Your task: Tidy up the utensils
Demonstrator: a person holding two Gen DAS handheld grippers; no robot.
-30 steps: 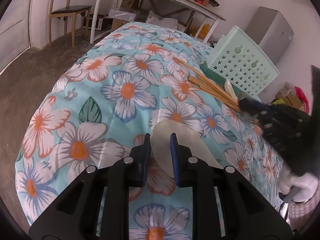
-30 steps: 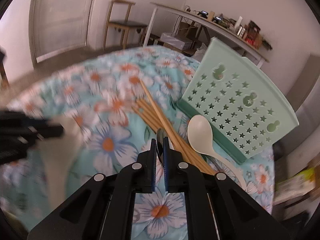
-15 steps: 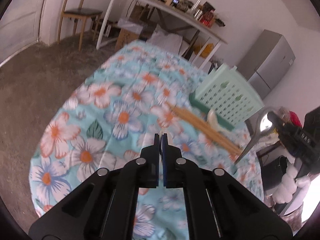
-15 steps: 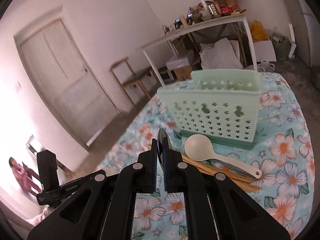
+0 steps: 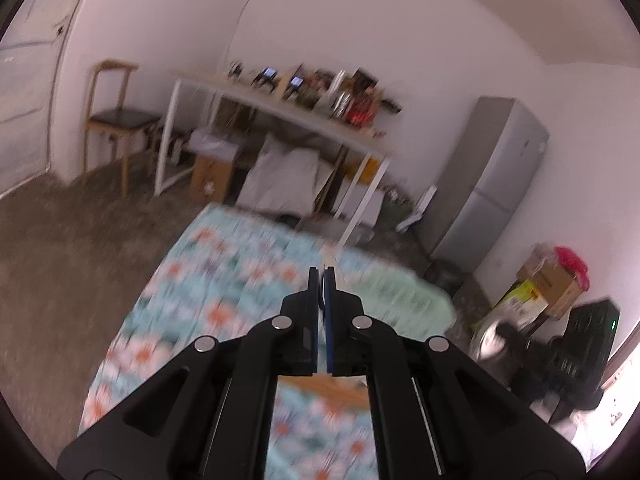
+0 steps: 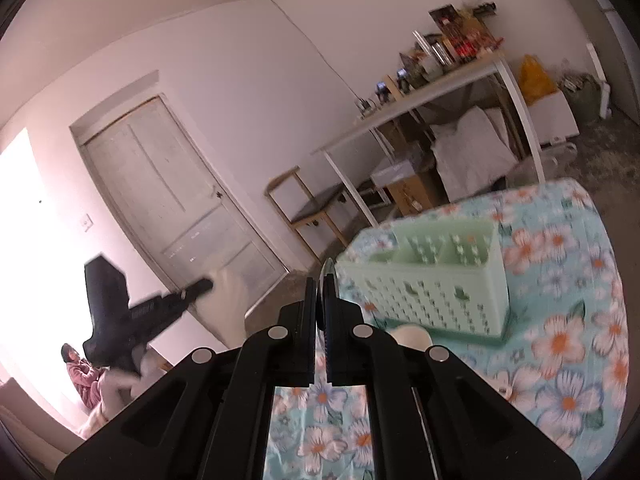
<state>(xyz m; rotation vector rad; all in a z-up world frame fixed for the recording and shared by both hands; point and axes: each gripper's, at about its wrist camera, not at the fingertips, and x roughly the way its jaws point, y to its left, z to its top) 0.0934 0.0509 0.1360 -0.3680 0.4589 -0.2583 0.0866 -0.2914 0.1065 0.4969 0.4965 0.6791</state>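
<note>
My right gripper (image 6: 319, 292) is shut on a metal spoon (image 6: 329, 270), seen edge-on between the pads, held above the floral table. The mint green utensil caddy (image 6: 432, 284) stands upright just right of it, its compartments open at the top. A cream spoon (image 6: 412, 336) lies at the caddy's foot. My left gripper (image 5: 319, 284) is shut on a thin cream utensil (image 5: 327, 258) that pokes past the pads, lifted high above the table. The caddy shows blurred in the left wrist view (image 5: 400, 296), with wooden chopsticks (image 5: 320, 388) below the fingers.
The table carries a floral cloth (image 6: 560, 340). A wooden chair (image 5: 116, 116), a white desk with clutter (image 5: 288, 112) and a grey fridge (image 5: 488, 184) stand beyond it. The other hand-held gripper (image 6: 132, 316) shows at the left of the right wrist view.
Both grippers have risen and tilted up from the table. The left one closed on the cream utensil and lifted it. The right one lifted the metal spoon toward the caddy.
</note>
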